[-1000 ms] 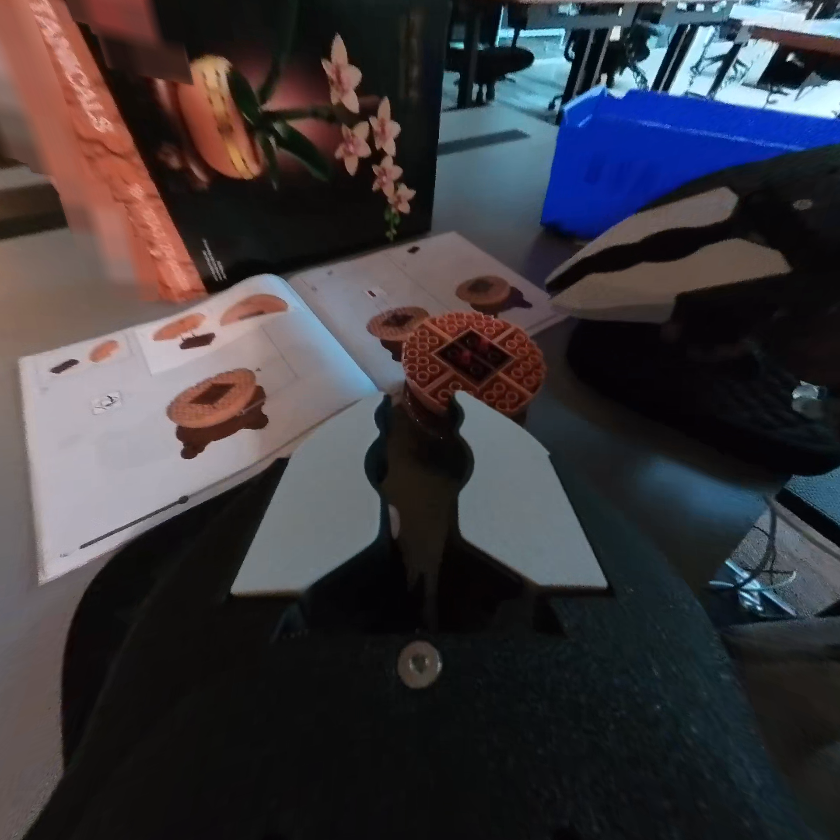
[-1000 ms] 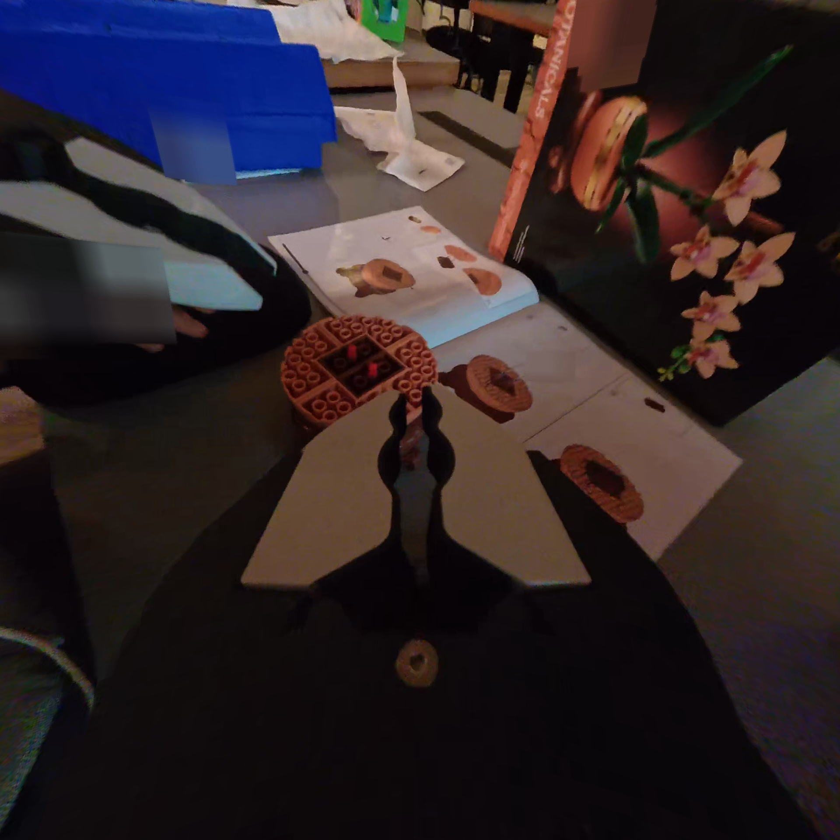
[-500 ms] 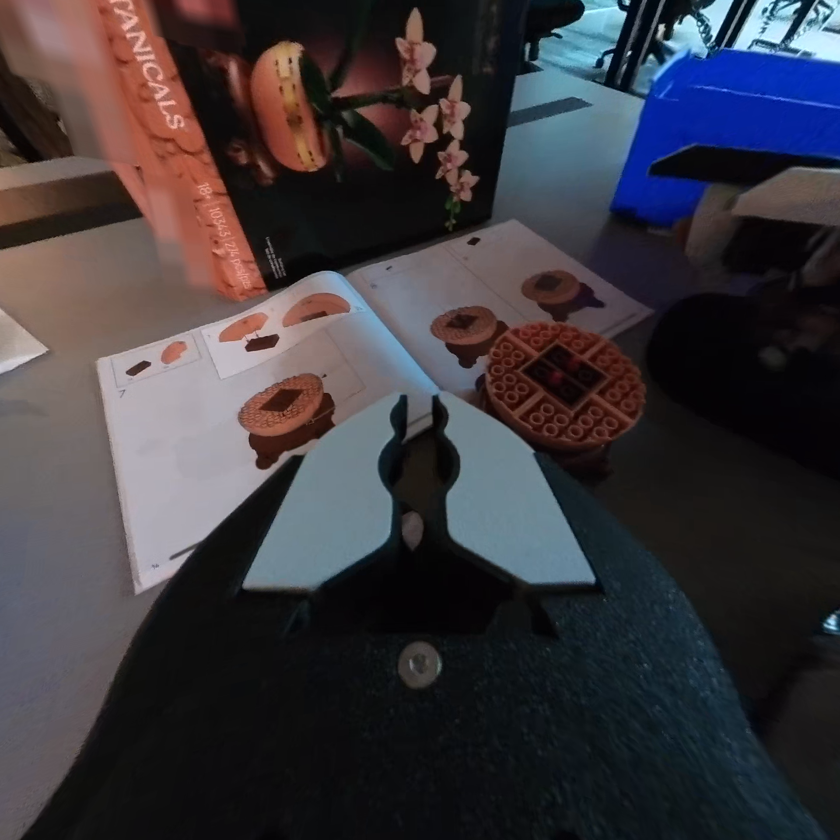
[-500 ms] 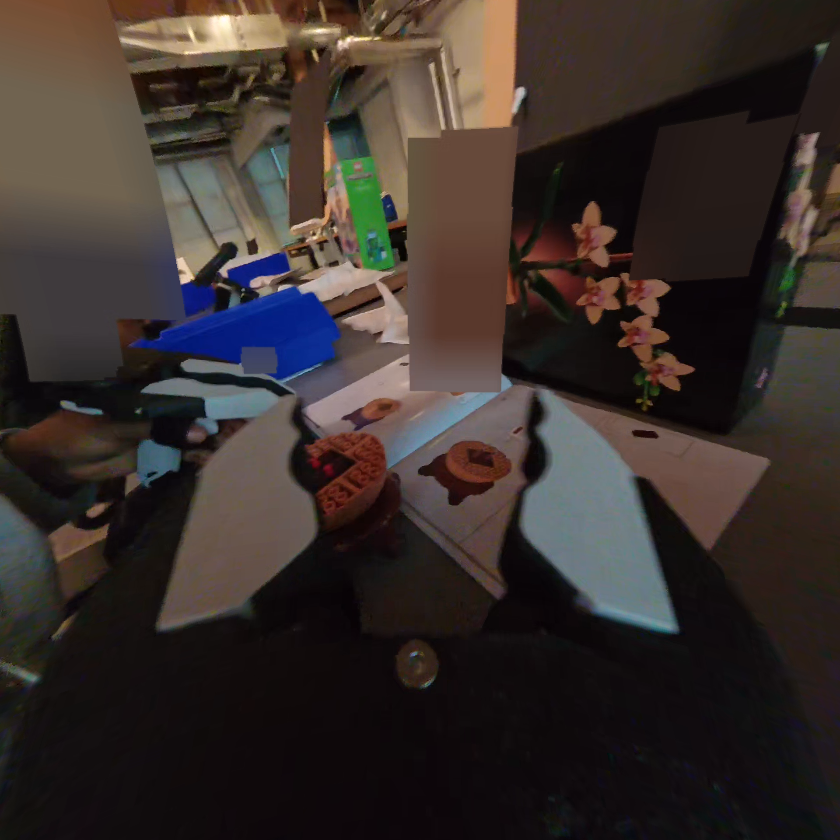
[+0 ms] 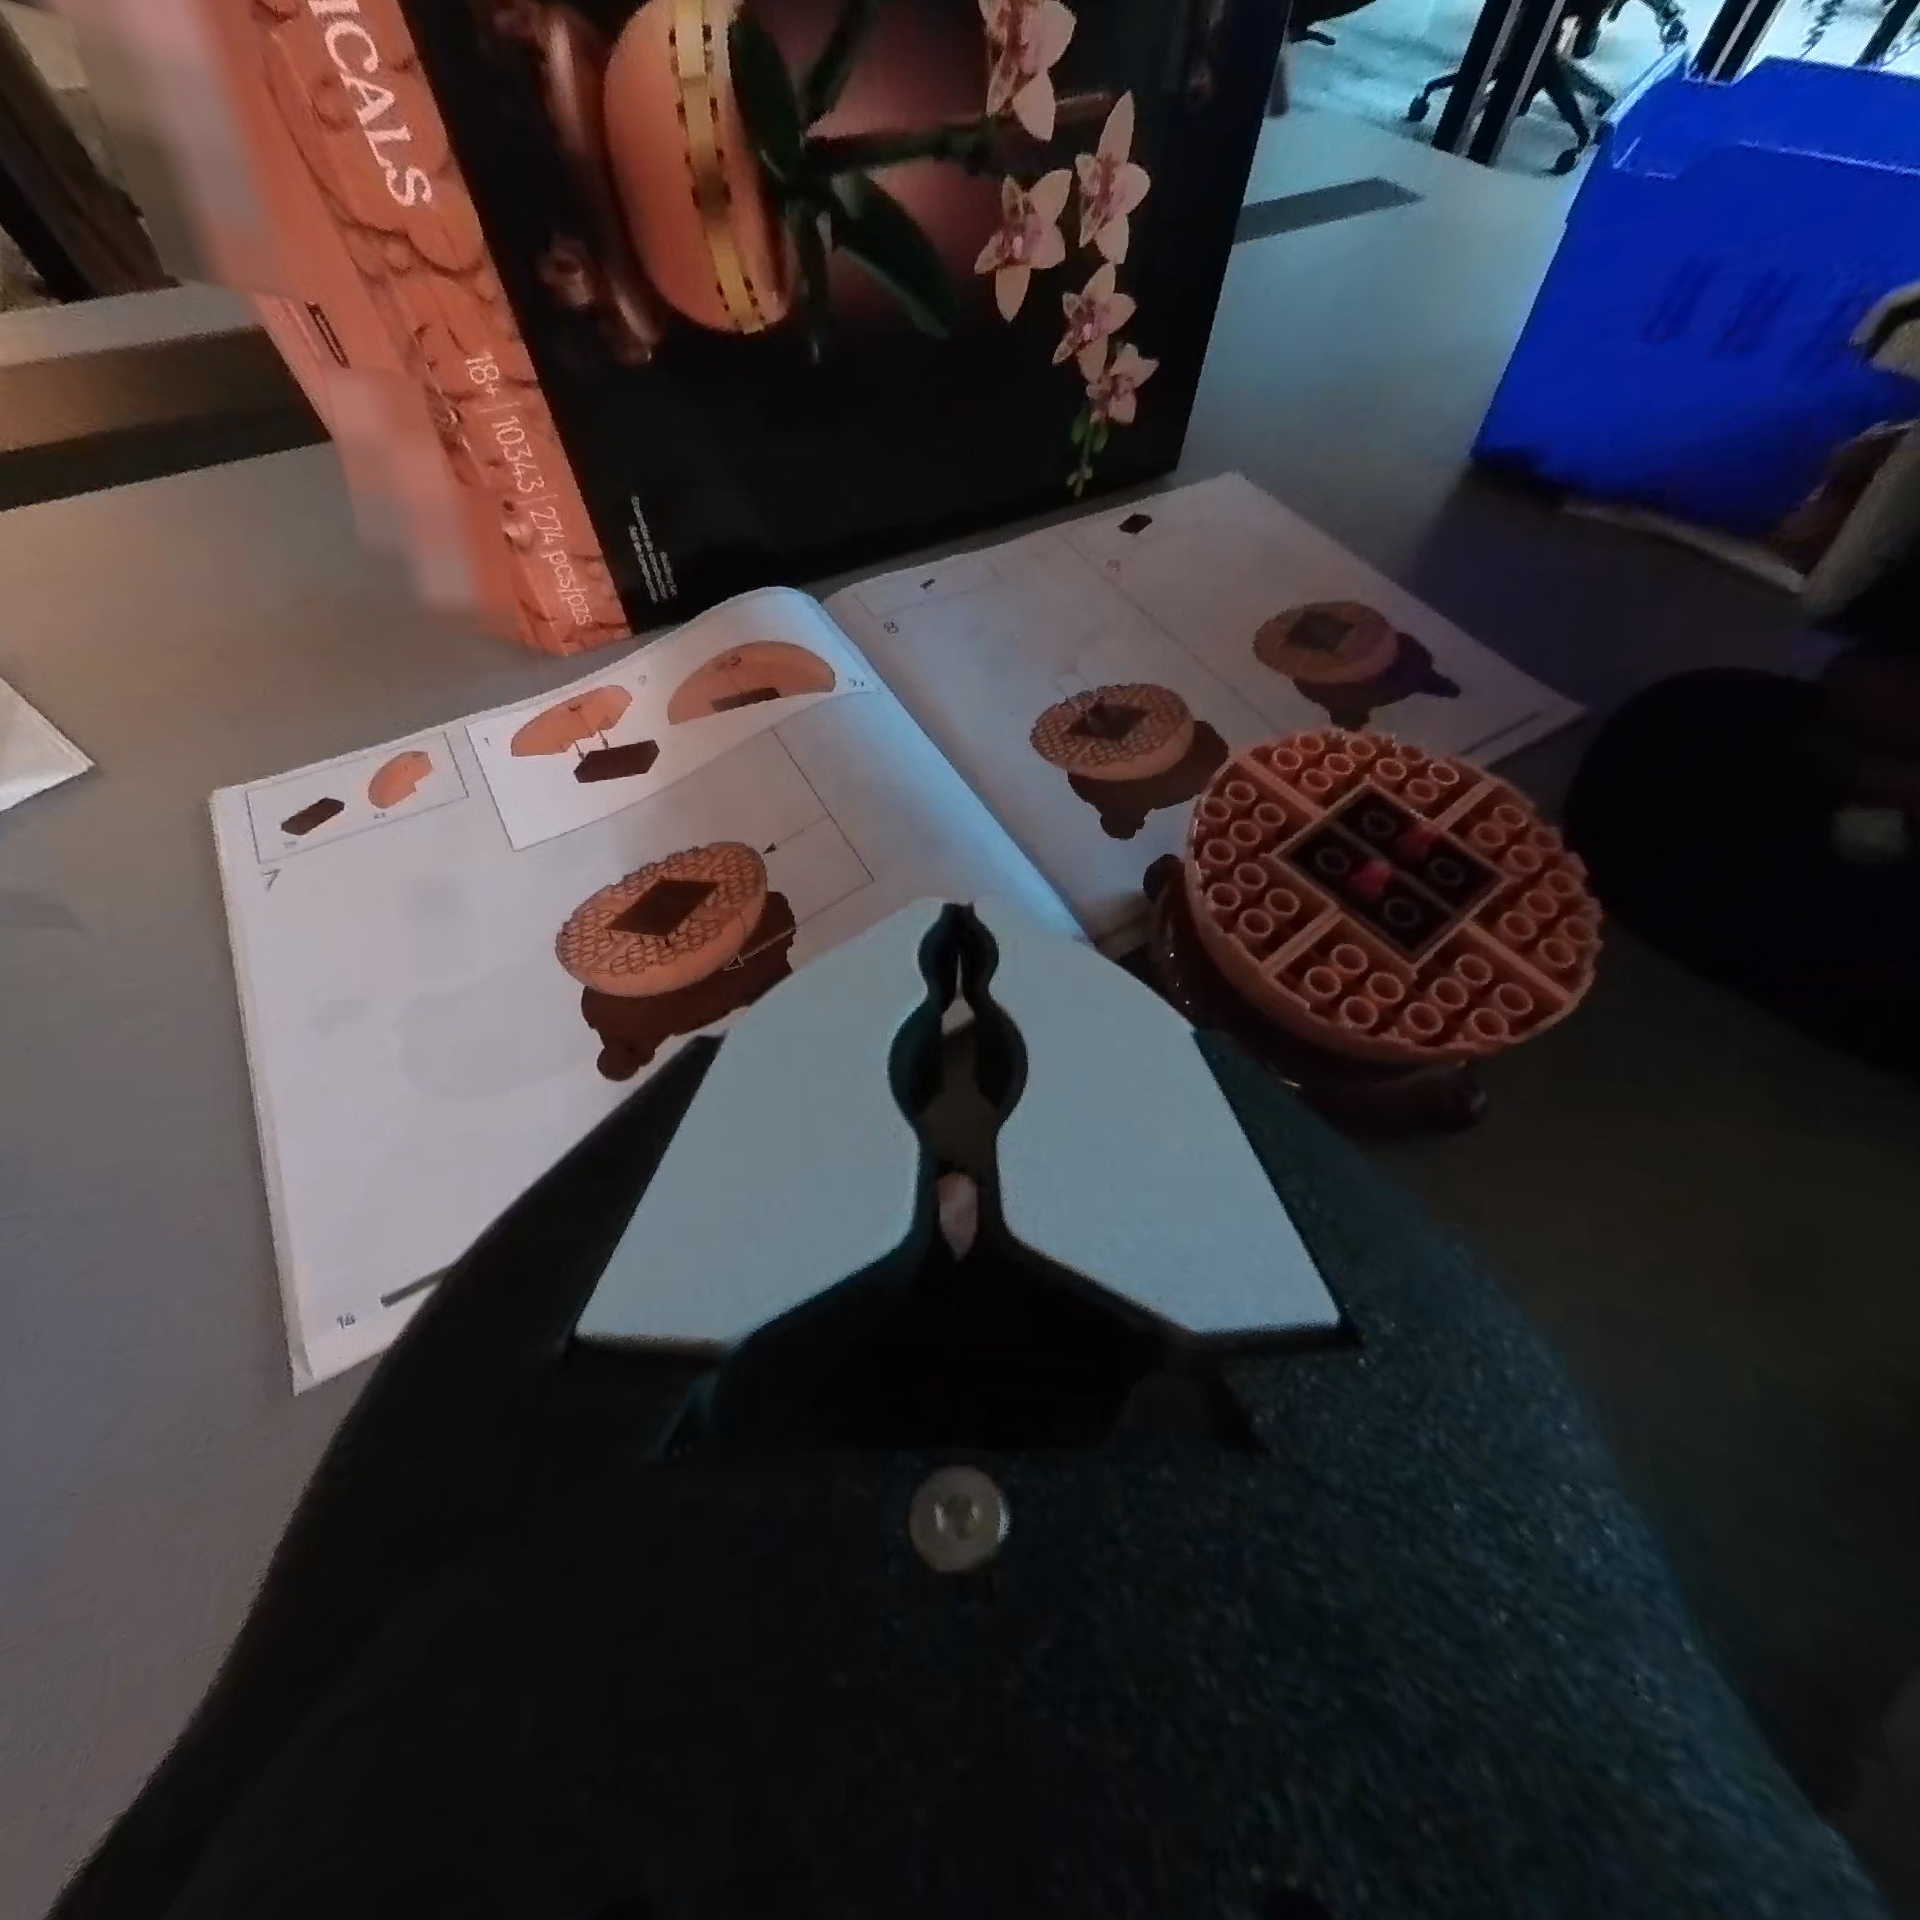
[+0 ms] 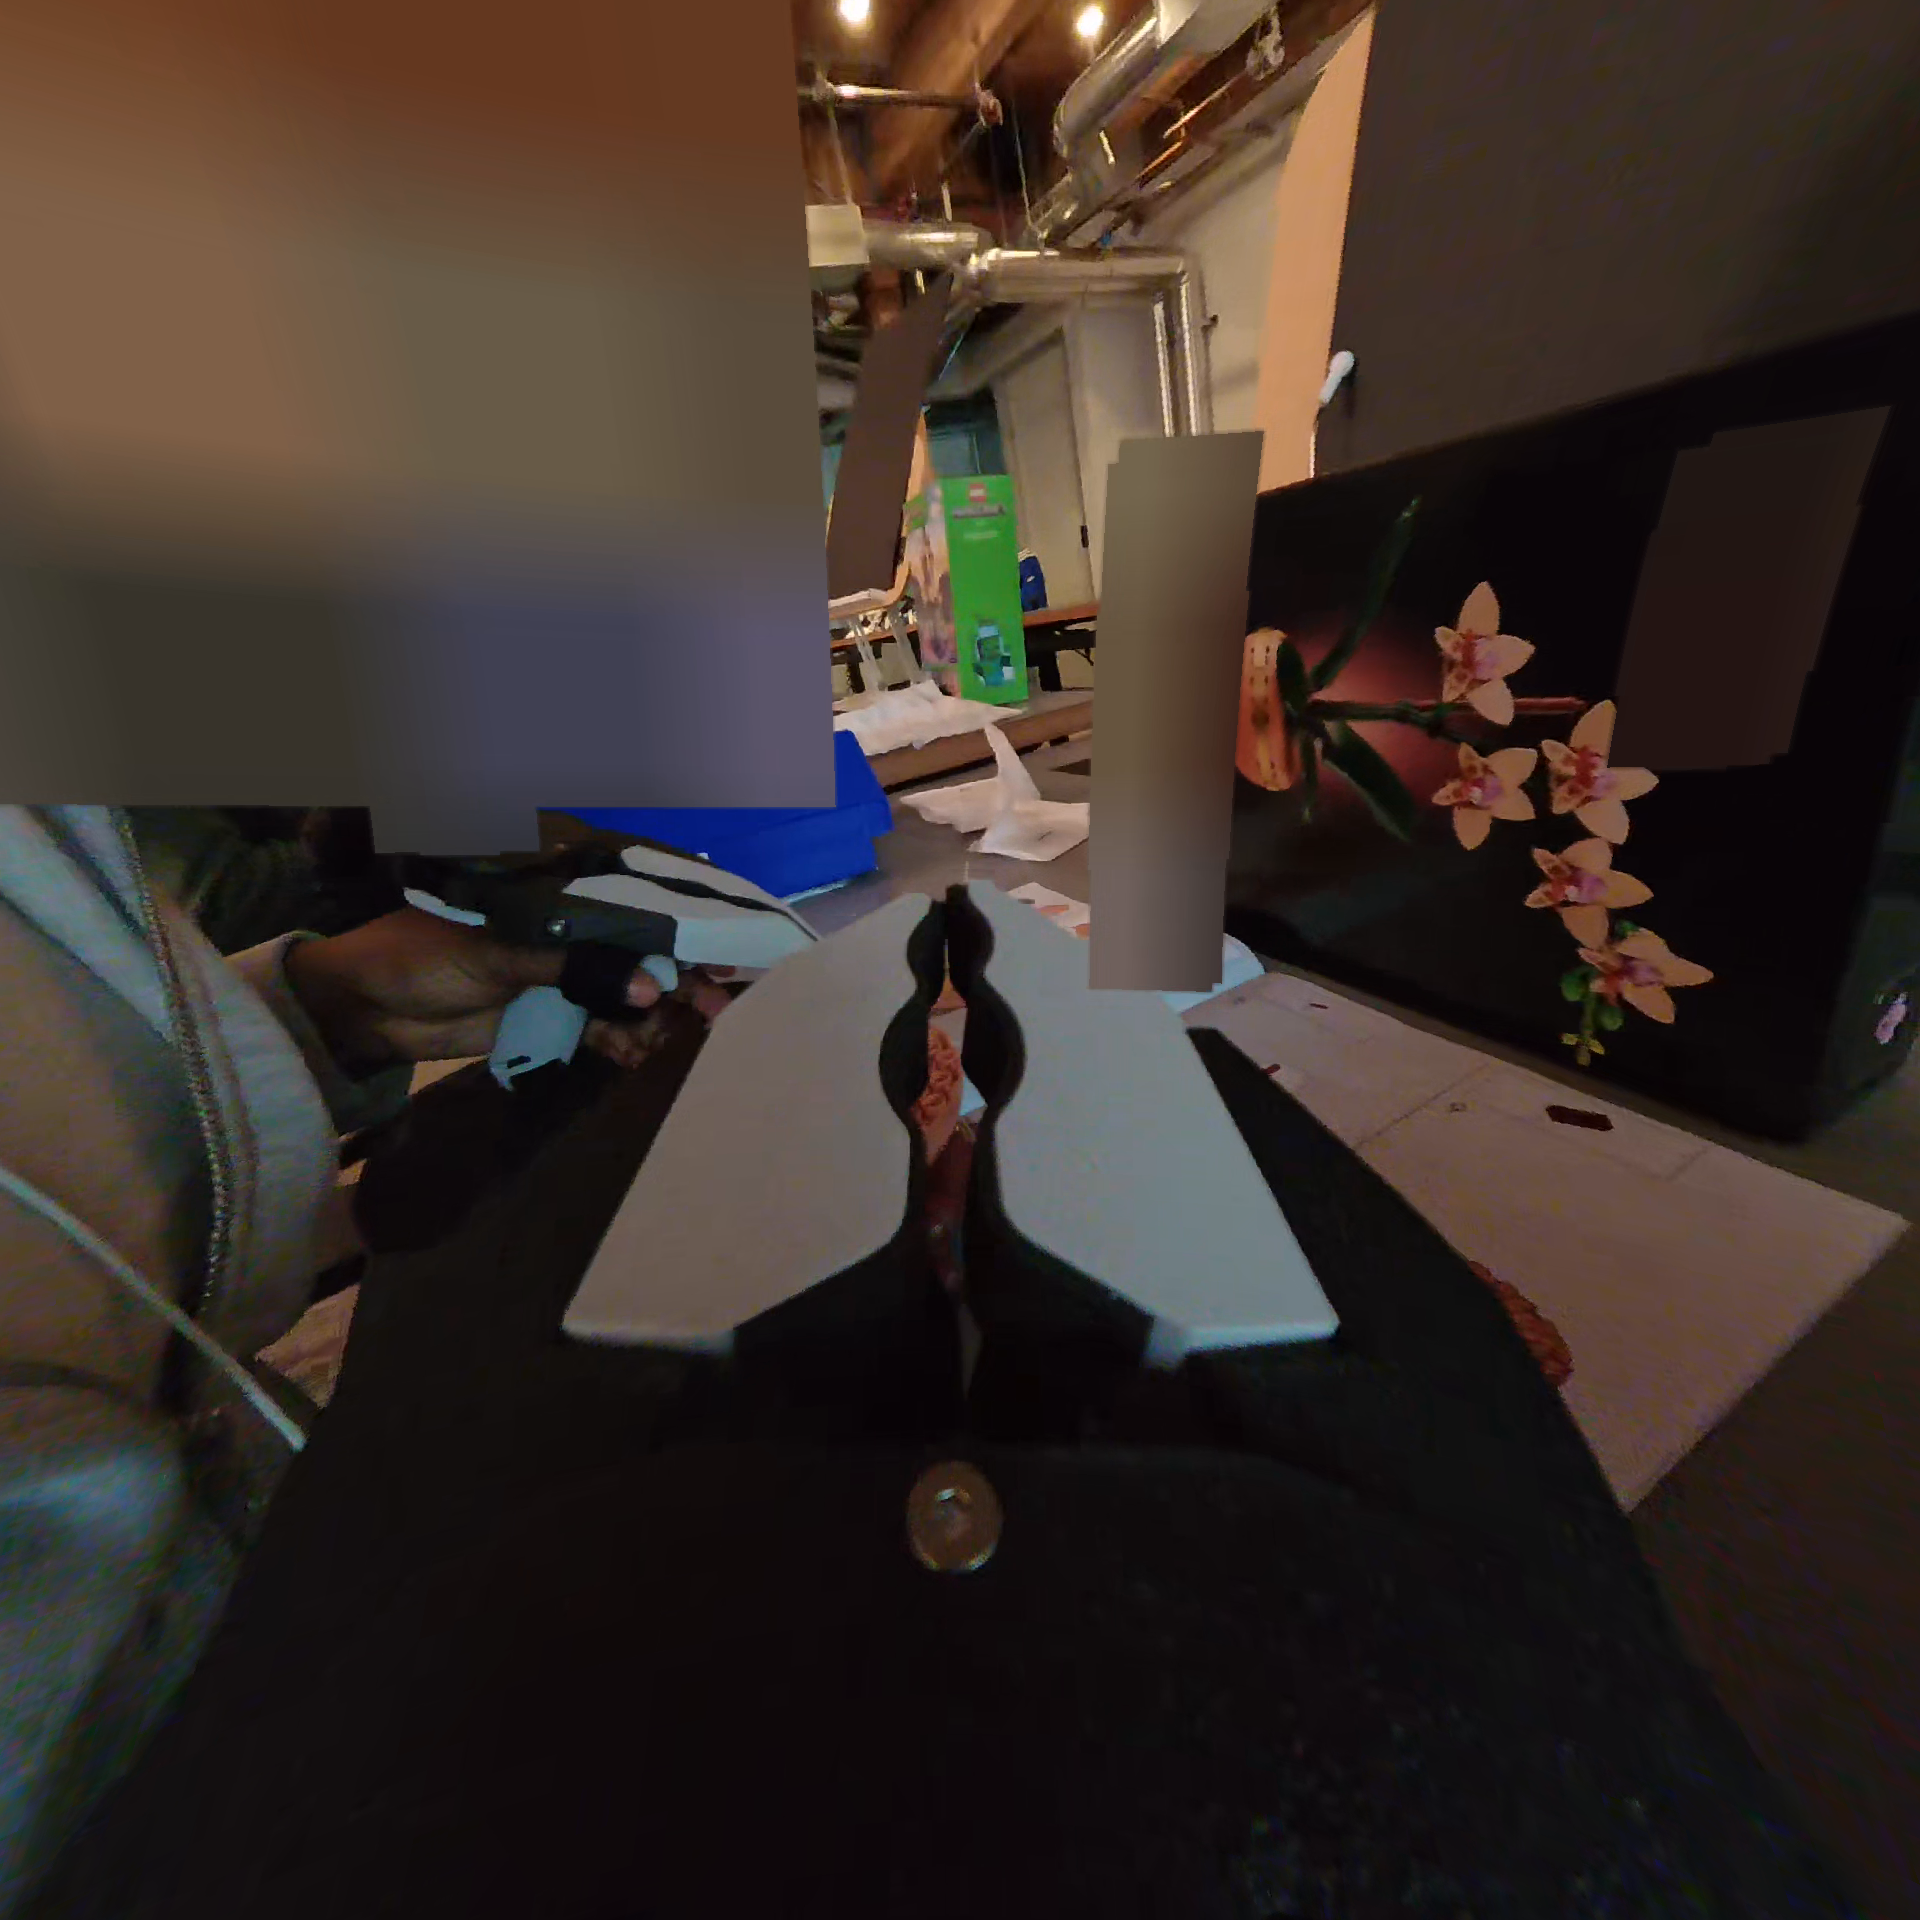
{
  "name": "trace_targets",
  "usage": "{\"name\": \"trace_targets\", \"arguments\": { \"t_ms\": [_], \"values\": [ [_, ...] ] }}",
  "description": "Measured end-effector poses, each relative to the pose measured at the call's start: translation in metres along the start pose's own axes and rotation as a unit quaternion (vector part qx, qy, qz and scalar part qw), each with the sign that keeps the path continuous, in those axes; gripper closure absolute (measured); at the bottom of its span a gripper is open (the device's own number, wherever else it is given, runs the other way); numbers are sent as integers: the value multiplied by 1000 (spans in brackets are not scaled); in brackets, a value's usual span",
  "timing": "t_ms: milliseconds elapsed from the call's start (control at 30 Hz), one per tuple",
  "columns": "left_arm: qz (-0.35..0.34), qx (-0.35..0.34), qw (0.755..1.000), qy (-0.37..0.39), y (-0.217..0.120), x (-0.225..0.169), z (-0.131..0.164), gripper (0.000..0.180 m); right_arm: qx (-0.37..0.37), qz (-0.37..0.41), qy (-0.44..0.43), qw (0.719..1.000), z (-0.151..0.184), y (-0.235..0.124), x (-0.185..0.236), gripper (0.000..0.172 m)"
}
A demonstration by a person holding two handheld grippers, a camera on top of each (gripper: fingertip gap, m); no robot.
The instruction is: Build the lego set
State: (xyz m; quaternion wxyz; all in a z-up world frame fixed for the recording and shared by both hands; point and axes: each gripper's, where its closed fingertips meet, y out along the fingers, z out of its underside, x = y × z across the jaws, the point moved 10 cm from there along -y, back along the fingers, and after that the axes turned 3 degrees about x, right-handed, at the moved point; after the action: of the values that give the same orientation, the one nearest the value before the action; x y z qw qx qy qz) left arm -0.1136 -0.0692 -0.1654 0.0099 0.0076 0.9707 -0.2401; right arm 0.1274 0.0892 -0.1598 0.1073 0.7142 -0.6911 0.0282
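Left gripper: jaws pressed together at the tips, with nothing gripped between them. It hovers at frame centre of the left wrist view, over the lower edge of the open instruction booklet, which lies flat on the grey table.

Just to the right of the jaws stands the round brick-built model: a salmon studded disc with a dark rectangular centre and two small red pieces, set on a dark brown base. It rests partly on the booklet's right page and is not touched by the jaws.

The dark product box, printed with orchid blossoms, stands upright behind the booklet in the upper centre. A blue bin sits at upper right.

Right gripper: jaws pressed together at the tips, nothing gripped. A sliver of the salmon model shows through the gap lower down, behind the jaws. In the right wrist view, a hand holds the left gripper at centre left.
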Motion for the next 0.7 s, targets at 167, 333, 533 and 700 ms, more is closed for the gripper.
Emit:
{"name": "trace_targets", "arguments": {
  "t_ms": [167, 333, 533, 700],
  "values": [
    [2, 20, 1000, 5, 6, -1, 1, 170, 35, -9, 0, 999, 3, 7, 0, 169],
    [7, 31, 999, 5, 10, 1, 0, 159, 37, -1, 13, 999, 2, 7, -3, 165],
    [-12, 35, 999, 32, 17, 10, -9, 173, 95, 112, -38, 988, -11, -5, -16, 161],
    [6, 73, 996, 42, 33, 18, -14, 179, 209, 180, -93, 957, -12, -19, -32, 164]
  ]
}}
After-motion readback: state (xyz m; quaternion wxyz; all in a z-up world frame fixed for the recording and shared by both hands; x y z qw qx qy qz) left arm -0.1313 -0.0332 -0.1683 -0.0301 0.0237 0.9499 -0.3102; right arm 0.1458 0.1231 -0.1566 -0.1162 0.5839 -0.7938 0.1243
